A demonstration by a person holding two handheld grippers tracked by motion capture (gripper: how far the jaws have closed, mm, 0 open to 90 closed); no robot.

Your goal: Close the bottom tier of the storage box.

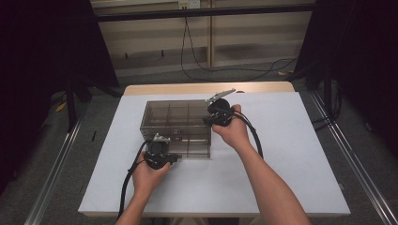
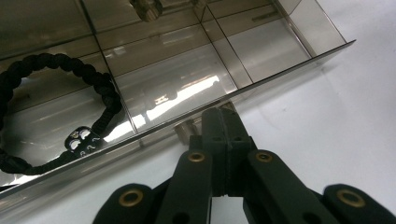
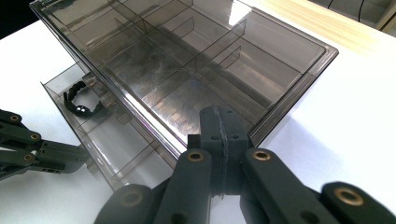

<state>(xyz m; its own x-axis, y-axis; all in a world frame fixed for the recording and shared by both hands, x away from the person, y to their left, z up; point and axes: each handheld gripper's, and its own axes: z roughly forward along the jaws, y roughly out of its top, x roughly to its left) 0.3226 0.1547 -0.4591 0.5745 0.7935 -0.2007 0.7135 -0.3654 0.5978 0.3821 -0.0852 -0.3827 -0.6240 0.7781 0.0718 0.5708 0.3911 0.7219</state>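
A smoky, see-through plastic box (image 1: 174,123) with thin inner dividers sits on a smooth white surface (image 1: 281,154), its one shallow drawer (image 3: 112,140) pulled out toward the person. The drawer is the same tinted plastic, split into compartments. One black braided cord bracelet (image 2: 56,102), rough and ropey with a small clasp, lies in a compartment near the drawer's end. Two black grippers are held by two hands. The left gripper (image 2: 223,126) has its jaws pressed together, holding nothing, its tip at a small metal knob (image 2: 185,128) on the drawer's front wall. The right gripper (image 3: 223,123), jaws likewise closed and empty, rests against the box's side edge.
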